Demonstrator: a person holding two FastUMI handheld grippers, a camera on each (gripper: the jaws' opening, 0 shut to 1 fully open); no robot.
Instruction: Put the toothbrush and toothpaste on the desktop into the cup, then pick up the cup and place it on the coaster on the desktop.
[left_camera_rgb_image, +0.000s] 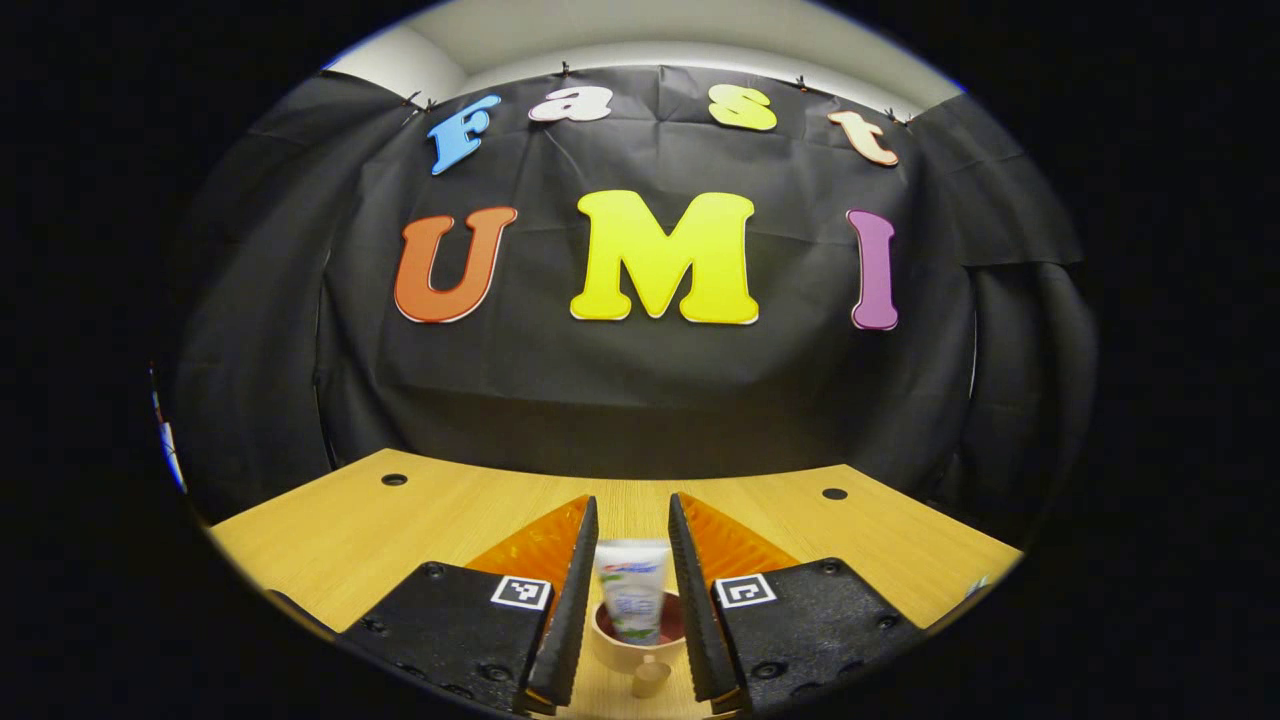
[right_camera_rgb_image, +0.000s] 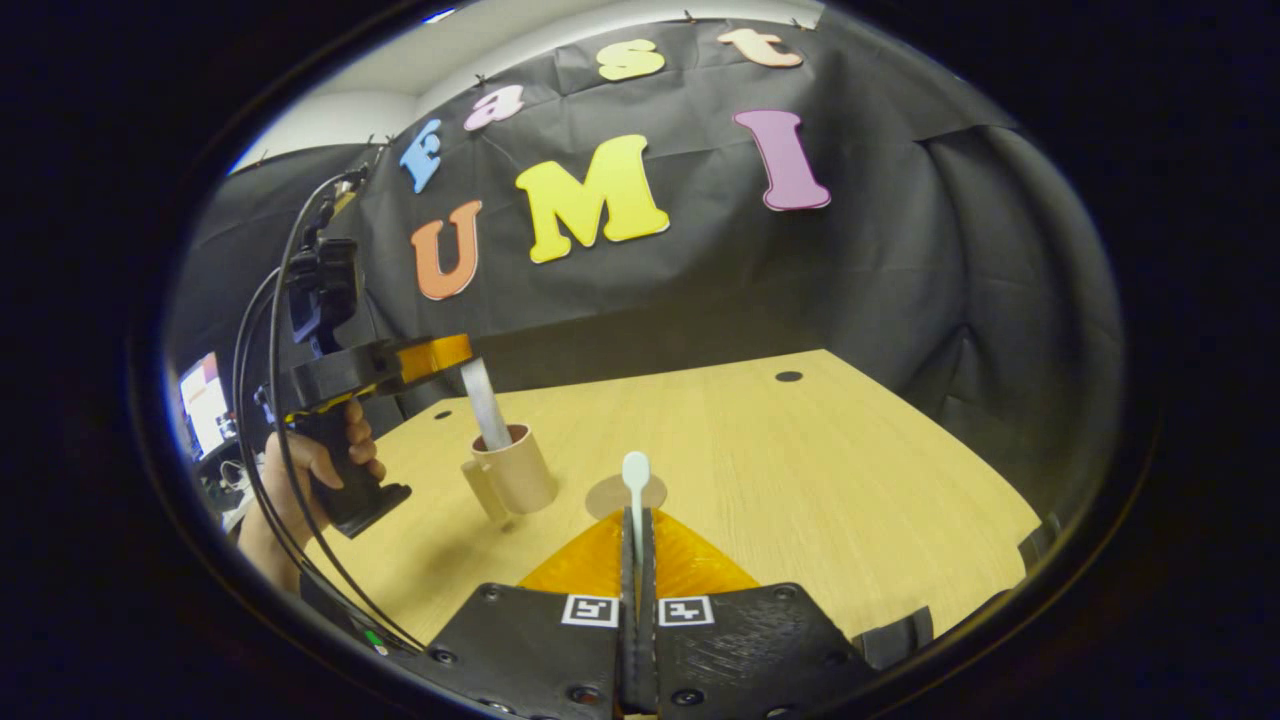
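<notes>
A tan cup (left_camera_rgb_image: 612, 645) with a dark inside stands on the wooden desktop (left_camera_rgb_image: 350, 540), its handle toward me. A white toothpaste tube (left_camera_rgb_image: 632, 590) stands tilted in it, and my left gripper (left_camera_rgb_image: 632, 500) is shut on the tube's upper end, one finger at each edge. In the right gripper view the same cup (right_camera_rgb_image: 515, 470) and toothpaste (right_camera_rgb_image: 485, 405) sit at the left, under the left gripper (right_camera_rgb_image: 455, 355). My right gripper (right_camera_rgb_image: 637, 530) is shut on a white toothbrush (right_camera_rgb_image: 636, 480), which points forward over a round tan coaster (right_camera_rgb_image: 610, 497) just right of the cup.
A person's hand (right_camera_rgb_image: 310, 470) holds the left gripper's handle, with black cables (right_camera_rgb_image: 275, 330) looping off it. A lit screen (right_camera_rgb_image: 205, 400) sits beyond the desk's left edge. Two small dark holes (left_camera_rgb_image: 394, 479) (left_camera_rgb_image: 835, 493) mark the desk's far side, near the black cloth wall.
</notes>
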